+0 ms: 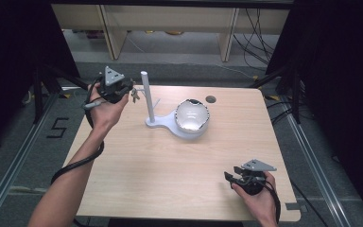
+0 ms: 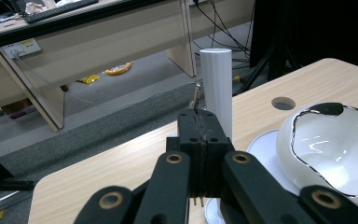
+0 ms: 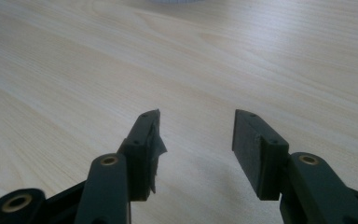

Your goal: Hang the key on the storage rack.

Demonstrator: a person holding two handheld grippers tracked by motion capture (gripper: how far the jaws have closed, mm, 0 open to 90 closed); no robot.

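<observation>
Small metal piece point(image 2: 196, 97), thin and hard to identify, sits pinched between the jaws of the left gripper point(image 2: 200, 126), which are pressed flat together on it, so that a sliver pokes out above the tips and two fine prongs show below them. In the high view the left gripper is held above the far left part of the table point(image 1: 170, 179), its tips pointing at the white post point(image 1: 147, 97) and just beside it, with the piece dangling at the tips. Judging by this, the pick-up is done and the placing is left: the piece is not yet on the stand. It probably belongs either on the short side peg point(image 1: 157, 102) that slants off the post or in the white bowl point(image 1: 191, 116) sitting on the same flat white base point(image 1: 163, 124); which one I cannot tell. The post itself stands between the gripper and the bowl, so a straight reach towards the bowl would likely knock it; going over or around looks safer. The right gripper point(image 1: 230, 177) rests low at the near right corner of the table, well apart from the stand, its jaws spread with nothing between them. A round hole point(image 1: 211, 99) lies in the tabletop beyond the bowl, and desks and loose cables stand on the floor behind.
</observation>
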